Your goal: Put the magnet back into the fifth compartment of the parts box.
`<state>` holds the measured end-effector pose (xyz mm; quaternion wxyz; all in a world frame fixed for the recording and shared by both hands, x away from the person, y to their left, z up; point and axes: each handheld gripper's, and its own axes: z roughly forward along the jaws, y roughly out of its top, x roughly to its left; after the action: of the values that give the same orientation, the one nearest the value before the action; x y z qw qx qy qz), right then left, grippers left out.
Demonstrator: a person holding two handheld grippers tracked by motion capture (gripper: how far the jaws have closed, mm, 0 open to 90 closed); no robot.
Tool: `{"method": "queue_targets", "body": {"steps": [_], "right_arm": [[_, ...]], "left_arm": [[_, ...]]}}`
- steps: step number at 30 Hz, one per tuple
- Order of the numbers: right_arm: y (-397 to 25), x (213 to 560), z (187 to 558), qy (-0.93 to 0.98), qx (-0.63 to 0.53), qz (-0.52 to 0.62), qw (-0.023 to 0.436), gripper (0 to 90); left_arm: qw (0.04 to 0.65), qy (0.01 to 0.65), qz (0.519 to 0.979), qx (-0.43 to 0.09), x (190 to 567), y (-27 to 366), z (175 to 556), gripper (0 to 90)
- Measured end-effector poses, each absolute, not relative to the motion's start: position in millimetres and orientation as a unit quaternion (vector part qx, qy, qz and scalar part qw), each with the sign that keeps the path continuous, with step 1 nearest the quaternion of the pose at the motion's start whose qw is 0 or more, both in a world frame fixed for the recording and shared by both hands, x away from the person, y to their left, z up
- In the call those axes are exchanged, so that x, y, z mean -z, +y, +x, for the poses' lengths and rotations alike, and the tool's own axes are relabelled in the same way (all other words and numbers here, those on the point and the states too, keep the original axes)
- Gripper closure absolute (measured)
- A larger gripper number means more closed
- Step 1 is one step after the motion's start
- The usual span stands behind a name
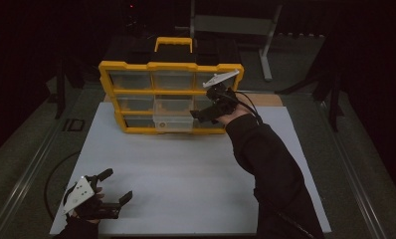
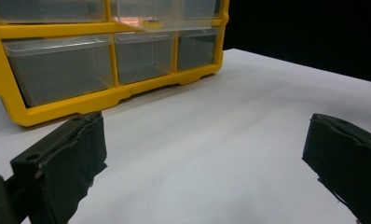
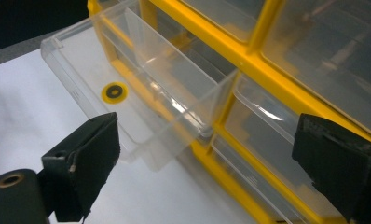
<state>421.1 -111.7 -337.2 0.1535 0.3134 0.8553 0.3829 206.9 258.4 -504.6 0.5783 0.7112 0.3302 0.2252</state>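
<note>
A yellow organiser cabinet [image 1: 171, 92] with clear drawers stands at the back of the white table [image 1: 196, 174]. Its middle drawer [image 1: 173, 121] is pulled out. In the right gripper view this clear drawer [image 3: 141, 102] holds a small yellow ring [image 3: 113, 92] with a dark centre. My right gripper [image 1: 206, 104] is open in front of the cabinet's right side, with nothing between its jaws [image 3: 211, 163]. My left gripper [image 1: 117, 185] rests open and empty near the table's front left corner. In its own view, the left gripper [image 2: 207, 158] faces the cabinet [image 2: 104, 98].
A black case with a yellow handle [image 1: 173, 45] stands behind the cabinet. A grey metal frame [image 1: 265, 30] is at the back right. The white table surface stretches bare between the two grippers. Around the table the room is dark.
</note>
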Motion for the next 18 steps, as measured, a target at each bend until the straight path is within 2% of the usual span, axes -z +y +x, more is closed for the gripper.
{"method": "queue_targets", "body": {"steps": [18], "right_arm": [[-143.2,354.9,409.7,0.85,-0.385,0.322,0.161,7.6]], "left_arm": [[0.575,0.33,0.713,-0.228,504.8,258.1,207.1,0.2]]}}
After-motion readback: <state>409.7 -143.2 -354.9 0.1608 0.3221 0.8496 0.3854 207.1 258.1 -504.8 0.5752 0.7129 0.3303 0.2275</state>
